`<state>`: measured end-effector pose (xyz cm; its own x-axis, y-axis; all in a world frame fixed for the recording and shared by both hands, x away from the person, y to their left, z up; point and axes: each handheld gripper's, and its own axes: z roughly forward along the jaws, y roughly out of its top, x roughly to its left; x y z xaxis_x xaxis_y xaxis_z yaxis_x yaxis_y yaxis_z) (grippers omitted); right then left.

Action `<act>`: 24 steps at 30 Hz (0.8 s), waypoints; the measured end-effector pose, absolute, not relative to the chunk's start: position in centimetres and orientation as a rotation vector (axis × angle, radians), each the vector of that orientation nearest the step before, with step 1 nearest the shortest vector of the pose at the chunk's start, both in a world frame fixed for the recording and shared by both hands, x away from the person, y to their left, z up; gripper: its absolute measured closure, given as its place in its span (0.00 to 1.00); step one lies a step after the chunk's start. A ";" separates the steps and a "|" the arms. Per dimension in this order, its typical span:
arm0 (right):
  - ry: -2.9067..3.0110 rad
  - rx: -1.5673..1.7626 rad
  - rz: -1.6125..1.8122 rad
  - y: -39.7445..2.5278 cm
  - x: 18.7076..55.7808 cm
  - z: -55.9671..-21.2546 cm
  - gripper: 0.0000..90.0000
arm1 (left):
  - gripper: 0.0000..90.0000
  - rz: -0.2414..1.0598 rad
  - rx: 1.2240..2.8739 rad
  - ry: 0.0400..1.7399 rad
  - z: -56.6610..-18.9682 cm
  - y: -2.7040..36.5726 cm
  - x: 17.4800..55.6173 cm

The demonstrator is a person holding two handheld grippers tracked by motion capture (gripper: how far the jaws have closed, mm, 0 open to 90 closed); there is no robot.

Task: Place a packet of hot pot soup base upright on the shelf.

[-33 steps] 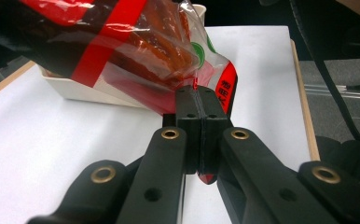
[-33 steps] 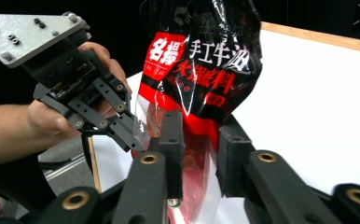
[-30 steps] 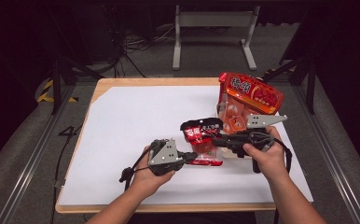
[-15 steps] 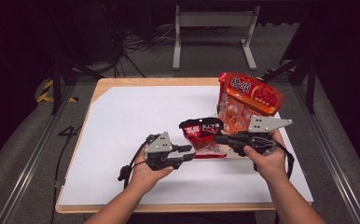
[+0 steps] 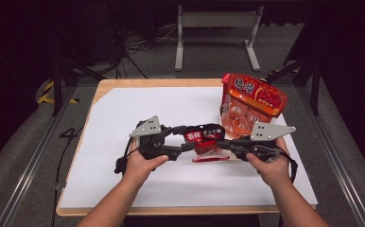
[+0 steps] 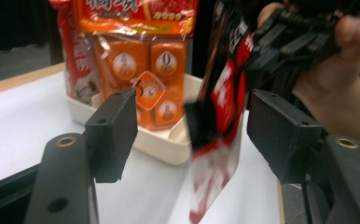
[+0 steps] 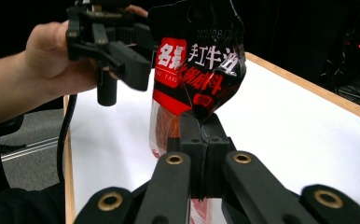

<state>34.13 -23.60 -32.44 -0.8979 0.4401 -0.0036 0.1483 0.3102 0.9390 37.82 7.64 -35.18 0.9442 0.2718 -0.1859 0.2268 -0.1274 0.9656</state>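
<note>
Right gripper [image 7: 201,140]: jaws pressed together on the lower part of the packet [image 7: 197,70], a black and red sauce pouch held upright above the white sheet [image 5: 124,118], centre right of the table [image 5: 105,85]. Left gripper [image 6: 192,135]: jaws wide apart, the packet hanging between them, no contact that I can see. Change over the last second: the left gripper was lower and nearer, off to the packet's left, and has since risen and swung in to bracket it; the packet itself is lifted slightly off the sheet. Judgement: a hand-over or a two-handed grasp is being set up, with the left closing next, probably on the packet's upper half. Just beyond, far right, a cream tray [image 6: 169,149] holds an orange bag [image 5: 254,97] standing upright; likely the packet's destination or source, cannot tell which.
</note>
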 end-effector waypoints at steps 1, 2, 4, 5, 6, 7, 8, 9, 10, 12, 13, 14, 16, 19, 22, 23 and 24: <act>2.321 0.530 1.620 -23.5 34.1 -32.5 1.00 | 0.49 0.038 1.700 0.368 -35.1 7.6 37.9; 2.321 0.523 1.622 -23.4 34.0 -32.5 1.00 | 0.55 0.031 1.693 0.367 -35.0 7.6 37.9; 2.319 0.514 1.624 -23.3 33.9 -32.5 1.00 | 0.64 0.009 1.686 0.347 -34.9 7.5 38.2; 2.320 0.507 1.618 -23.2 33.8 -32.6 1.00 | 0.74 -0.005 1.686 0.337 -34.9 7.3 38.2; 2.321 0.506 1.609 -23.1 33.7 -32.6 0.99 | 0.82 -0.007 1.693 0.323 -34.8 7.2 38.2; 2.318 0.504 1.592 -23.0 33.7 -32.7 0.99 | 0.90 0.004 1.706 0.306 -34.6 7.1 38.2; 2.310 0.504 1.580 -23.0 33.6 -32.7 0.98 | 0.94 0.011 1.705 0.291 -34.5 7.0 38.1; 2.303 0.506 1.580 -23.1 33.5 -32.7 0.97 | 0.98 0.018 1.712 0.284 -34.3 6.9 38.0; 2.303 0.506 1.580 -23.1 33.5 -32.7 0.97 | 0.99 0.018 1.712 0.284 -34.3 6.9 38.0; 2.297 0.530 1.565 -23.4 33.4 -32.7 0.92 | 1.00 0.036 1.727 0.253 -34.0 6.5 37.9; 2.304 0.558 1.567 -23.7 33.4 -32.7 0.81 | 1.00 0.046 1.745 0.234 -33.7 6.1 38.0; 2.304 0.558 1.567 -23.7 33.4 -32.7 0.81 | 1.00 0.046 1.745 0.234 -33.7 6.1 38.0; 2.286 0.577 1.544 -24.2 33.2 -32.7 0.75 | 1.00 0.039 1.758 0.208 -33.3 5.6 38.1; 2.268 0.619 1.546 -25.4 32.9 -32.6 0.66 | 1.00 0.052 1.784 0.168 -32.7 4.6 38.3; 2.250 0.644 1.522 -26.4 32.6 -32.2 0.60 | 1.00 0.054 1.792 0.162 -32.4 4.1 38.5; 2.250 0.644 1.522 -26.4 32.6 -32.2 0.60 | 1.00 0.051 1.796 0.155 -32.2 3.9 38.7; 2.237 0.651 1.507 -26.8 32.4 -32.1 0.57 | 1.00 0.052 1.802 0.157 -32.1 3.6 39.0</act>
